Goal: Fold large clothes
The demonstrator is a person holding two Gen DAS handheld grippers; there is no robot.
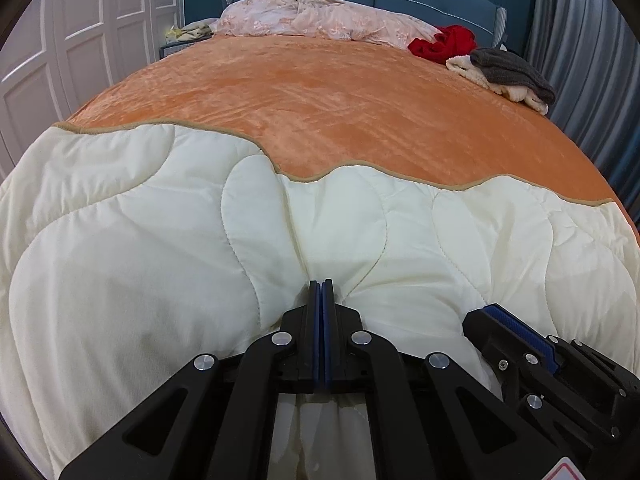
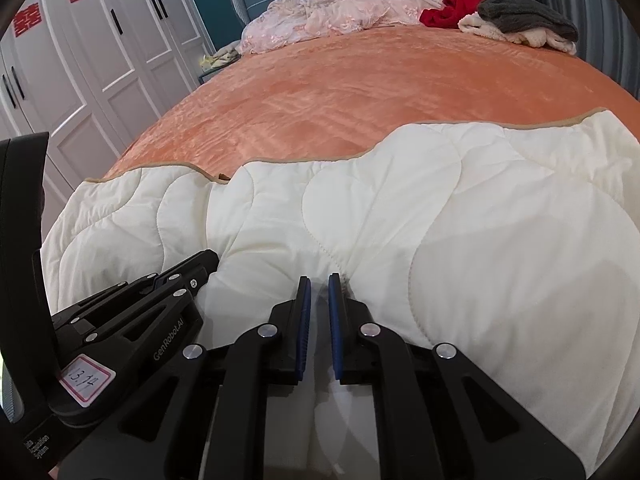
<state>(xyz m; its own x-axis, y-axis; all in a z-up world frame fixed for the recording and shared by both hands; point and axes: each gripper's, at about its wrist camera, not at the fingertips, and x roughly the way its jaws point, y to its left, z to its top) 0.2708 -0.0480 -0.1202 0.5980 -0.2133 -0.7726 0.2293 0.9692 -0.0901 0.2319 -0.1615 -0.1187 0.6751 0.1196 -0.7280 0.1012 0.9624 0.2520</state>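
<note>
1. One cream quilt [image 1: 160, 240], tan-edged, spread over the near end of the bed [image 1: 320, 100].
2. Left claw [image 1: 322, 284]: clenched on a quilt fold.
3. Right claw [image 2: 319, 280]: pinching quilt fabric between nearly closed pads.
4. Clothes pile [image 1: 504, 72] at the far corner.

A cream quilted comforter [image 2: 440, 216] with tan edging lies across the near end of a bed covered by an orange blanket [image 2: 340, 92]. The right gripper [image 2: 319, 284] points at it from six o'clock, jaws pinching a thin fold of cream fabric, with the left gripper [image 2: 188, 272] at eight o'clock. At one o'clock lie red [image 2: 452, 8], grey and cream clothes [image 2: 520, 16]; white wardrobes [image 2: 100, 52] stand at ten o'clock.
</note>
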